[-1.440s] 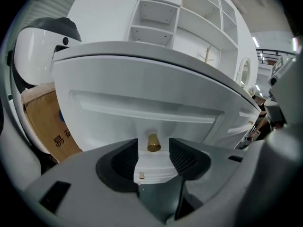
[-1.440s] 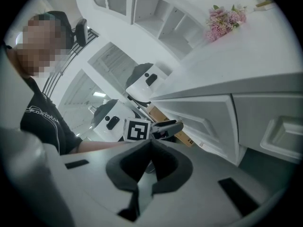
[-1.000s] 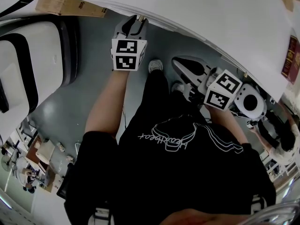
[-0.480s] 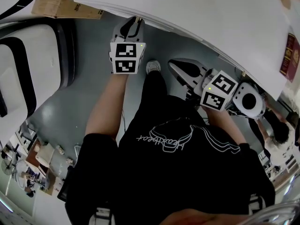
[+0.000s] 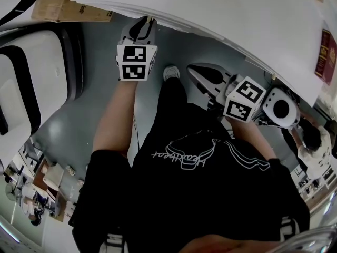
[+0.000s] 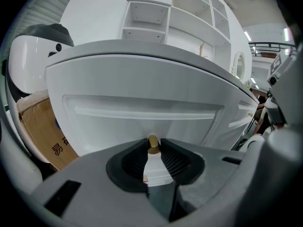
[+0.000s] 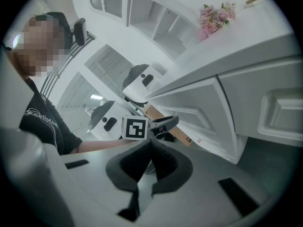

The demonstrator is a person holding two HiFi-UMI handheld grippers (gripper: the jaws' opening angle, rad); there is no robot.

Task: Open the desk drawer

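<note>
Floor [image 5: 79, 115]: smooth grey, no markings seen in the head view. White bench [image 5: 237, 20] spans the top of that view. Cardboard box [image 5: 58, 7] sits just beside the bench's left end. Further left, a large white rounded unit with black trim [image 5: 31, 73], possibly a seat shell. Behind the bench: white open shelving [image 6: 175, 13] against a white wall. Pink flowers [image 7: 215, 14] on the bench top. Strip lights [image 6: 247, 34] overhead, near a dark railing [image 6: 265, 46].

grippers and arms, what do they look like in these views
The grey left gripper and right gripper each carry a white cube with black square markers; their tongs have black ribbed pads. The person wears a black short-sleeved T-shirt with a white print.
</note>
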